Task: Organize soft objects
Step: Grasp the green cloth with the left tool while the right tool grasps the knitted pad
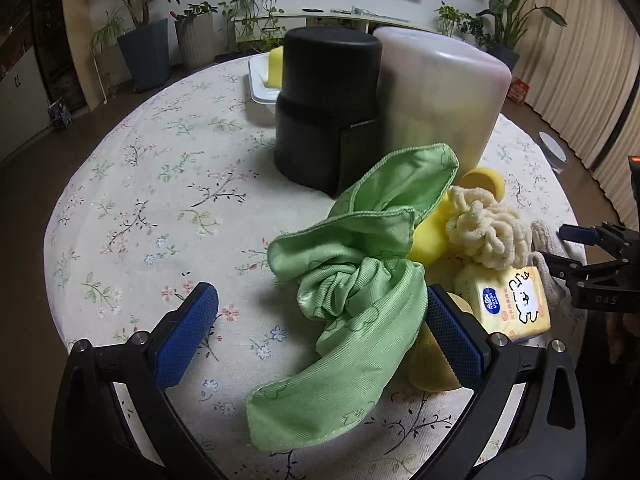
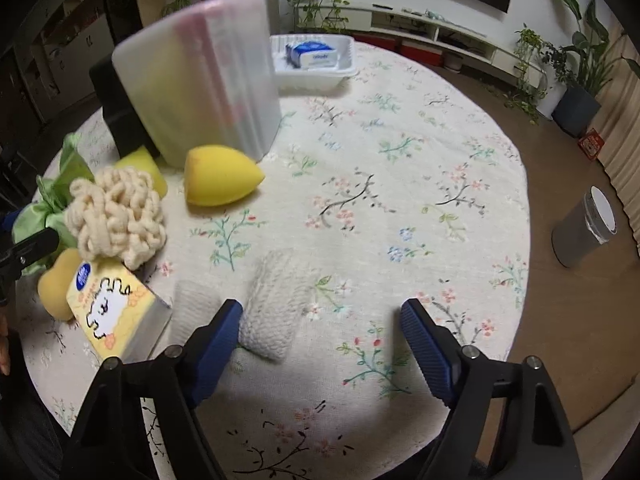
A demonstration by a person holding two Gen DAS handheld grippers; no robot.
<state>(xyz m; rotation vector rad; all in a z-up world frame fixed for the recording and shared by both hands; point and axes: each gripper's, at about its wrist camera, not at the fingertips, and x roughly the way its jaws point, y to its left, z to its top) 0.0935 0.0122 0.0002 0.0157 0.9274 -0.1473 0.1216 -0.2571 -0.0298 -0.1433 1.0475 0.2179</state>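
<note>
Both wrist views look down, sharing the tissue pack [image 1: 514, 308].

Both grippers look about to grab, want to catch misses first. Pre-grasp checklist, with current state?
1. left gripper open: ok, pads apart.
2. green cloth between the left pads: ok, but it sits against the right-side pad; nothing pressed yet.
3. right gripper open: ok, nothing gripped.
4. white knit piece centred in the right gripper: not ok, it lies by the left-side pad.
5. Neighbours clear of the left grab: not ok, a yellow sponge and the tissue pack crowd that pad.
6. Destination open: cannot tell; translucent container and black container show no opening.
</note>
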